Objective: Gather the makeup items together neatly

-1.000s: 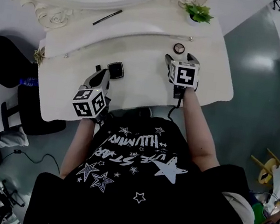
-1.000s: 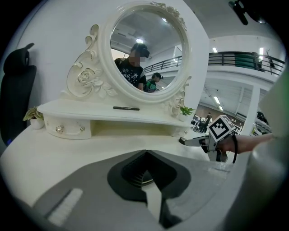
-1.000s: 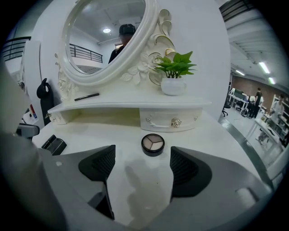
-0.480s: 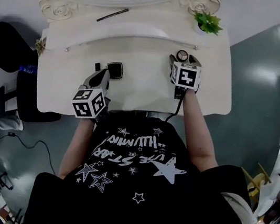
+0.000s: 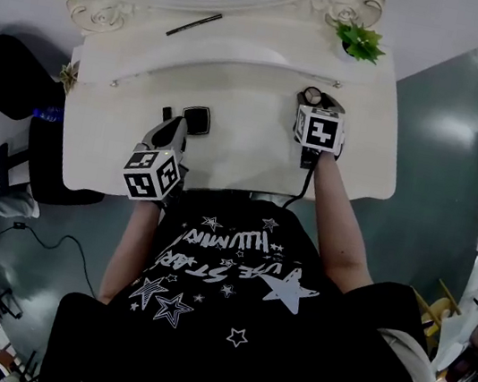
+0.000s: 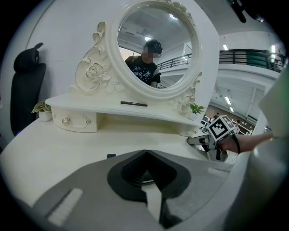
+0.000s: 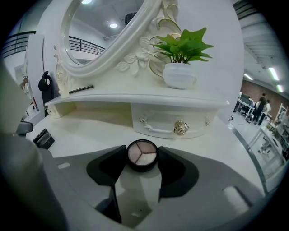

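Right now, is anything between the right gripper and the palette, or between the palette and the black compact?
No. The palette sits between the right gripper's jaws, which have just been closing onto it. Nothing shows on the table between it and the compact.

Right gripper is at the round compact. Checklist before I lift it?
1. Centring of round eyeshadow compact between right gripper jaws: ok.
2. Jaws have just been closing and touch both its sides: ok.
3. Grip firm enough to lift: cannot tell.
4. Bare dressing table between it and black square compact: ok.
5. Drop spot free of left gripper: not ok, jaws together, it sits close beside that compact.
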Demonstrator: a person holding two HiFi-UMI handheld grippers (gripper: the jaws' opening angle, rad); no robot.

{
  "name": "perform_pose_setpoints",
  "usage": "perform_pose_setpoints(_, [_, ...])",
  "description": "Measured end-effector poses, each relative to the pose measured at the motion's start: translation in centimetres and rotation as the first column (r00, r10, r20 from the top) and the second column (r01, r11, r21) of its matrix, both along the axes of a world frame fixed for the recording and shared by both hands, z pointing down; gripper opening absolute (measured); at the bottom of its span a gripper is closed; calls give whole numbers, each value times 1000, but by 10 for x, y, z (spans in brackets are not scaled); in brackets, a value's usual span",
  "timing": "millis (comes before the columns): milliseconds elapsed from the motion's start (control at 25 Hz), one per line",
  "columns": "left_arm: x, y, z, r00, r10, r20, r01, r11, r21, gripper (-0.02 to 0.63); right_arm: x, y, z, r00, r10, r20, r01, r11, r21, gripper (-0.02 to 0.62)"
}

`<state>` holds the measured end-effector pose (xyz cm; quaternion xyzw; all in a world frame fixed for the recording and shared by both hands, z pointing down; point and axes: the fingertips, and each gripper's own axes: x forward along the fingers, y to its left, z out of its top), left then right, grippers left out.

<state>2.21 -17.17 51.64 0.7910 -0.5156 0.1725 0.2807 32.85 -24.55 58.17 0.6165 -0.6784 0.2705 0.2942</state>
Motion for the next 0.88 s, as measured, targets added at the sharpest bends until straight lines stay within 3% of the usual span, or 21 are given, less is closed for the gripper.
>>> perform_pose_setpoints(360, [-5,7,-3,1000,20,17,-20,1000,-8,2,-8,3,-2,999,-37,-23,37,999,-7,249])
perform_pose_setpoints(880, [-46,23,-6,996,89,11,-89,996,-8,2,-81,18,-30,997,-80,16,79,994,77,249])
